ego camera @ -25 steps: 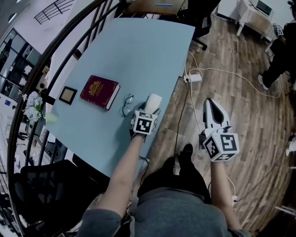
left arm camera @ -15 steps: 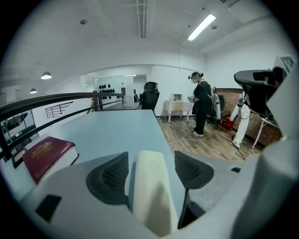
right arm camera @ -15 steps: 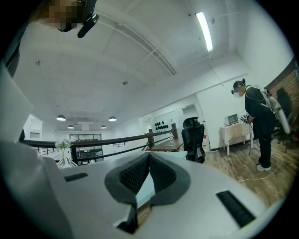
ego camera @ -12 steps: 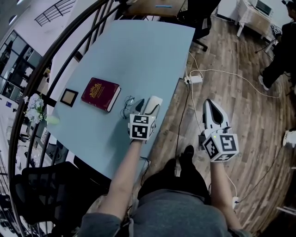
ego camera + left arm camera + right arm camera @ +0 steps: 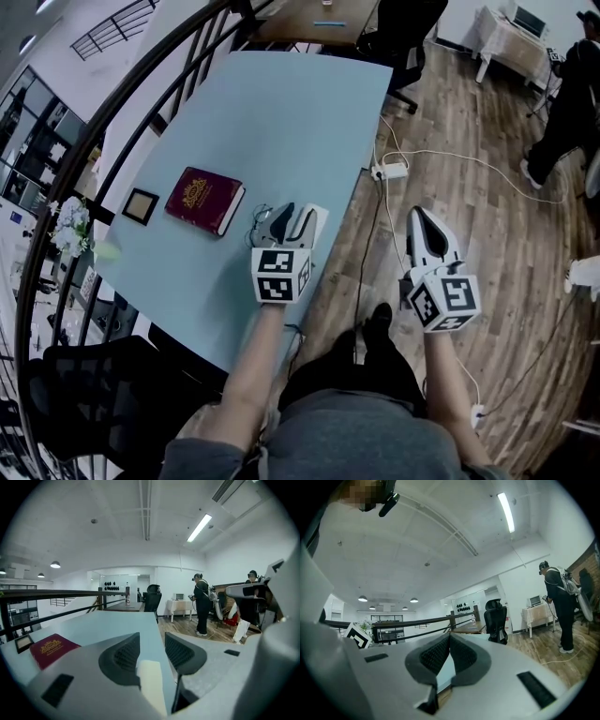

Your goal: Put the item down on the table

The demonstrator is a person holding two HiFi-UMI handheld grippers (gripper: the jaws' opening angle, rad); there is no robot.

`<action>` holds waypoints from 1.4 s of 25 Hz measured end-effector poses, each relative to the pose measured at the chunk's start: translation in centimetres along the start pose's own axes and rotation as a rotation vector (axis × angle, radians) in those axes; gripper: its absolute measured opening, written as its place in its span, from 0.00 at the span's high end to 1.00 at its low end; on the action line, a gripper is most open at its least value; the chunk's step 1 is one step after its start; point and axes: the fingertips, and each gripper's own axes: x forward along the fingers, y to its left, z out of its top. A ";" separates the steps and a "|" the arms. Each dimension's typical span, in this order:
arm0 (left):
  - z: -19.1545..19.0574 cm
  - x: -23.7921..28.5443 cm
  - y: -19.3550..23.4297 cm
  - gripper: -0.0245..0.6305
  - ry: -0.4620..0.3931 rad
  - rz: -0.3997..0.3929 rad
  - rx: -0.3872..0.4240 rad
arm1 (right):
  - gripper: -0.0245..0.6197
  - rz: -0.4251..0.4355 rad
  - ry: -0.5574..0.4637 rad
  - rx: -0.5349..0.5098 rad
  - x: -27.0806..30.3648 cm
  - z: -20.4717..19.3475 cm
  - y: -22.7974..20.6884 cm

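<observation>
White item (image 5: 152,686) lay on the table (image 5: 281,112) at its near edge, under the left gripper (image 5: 298,214), tilted slightly downward; its jaws had just been closing, apart, gripping nothing. The right gripper (image 5: 419,217) pointed level, clenched empty.

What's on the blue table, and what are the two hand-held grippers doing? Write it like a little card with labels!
Table: light blue
Book: dark red, lying flat on the table
Small frame: beside the book, not touching it
Glasses: on the book's other side, near the left hand-held gripper
Left hand-held gripper: jaws apart, have just been closing
Pale item: low between those jaws, pads not pressing it
Right hand-held gripper: jaws together, nothing between them, held over the wooden floor
</observation>
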 end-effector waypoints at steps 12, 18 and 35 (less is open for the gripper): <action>4.7 -3.1 0.3 0.90 -0.163 0.008 -0.051 | 0.96 0.018 0.004 -0.020 0.5 0.0 1.0; 5.6 -3.9 0.8 0.95 -0.198 0.019 -0.070 | 0.96 0.030 0.011 -0.033 0.9 0.2 1.6; 6.8 -5.2 1.2 0.95 -0.238 0.025 -0.100 | 0.96 0.017 0.023 -0.030 0.6 -0.1 1.4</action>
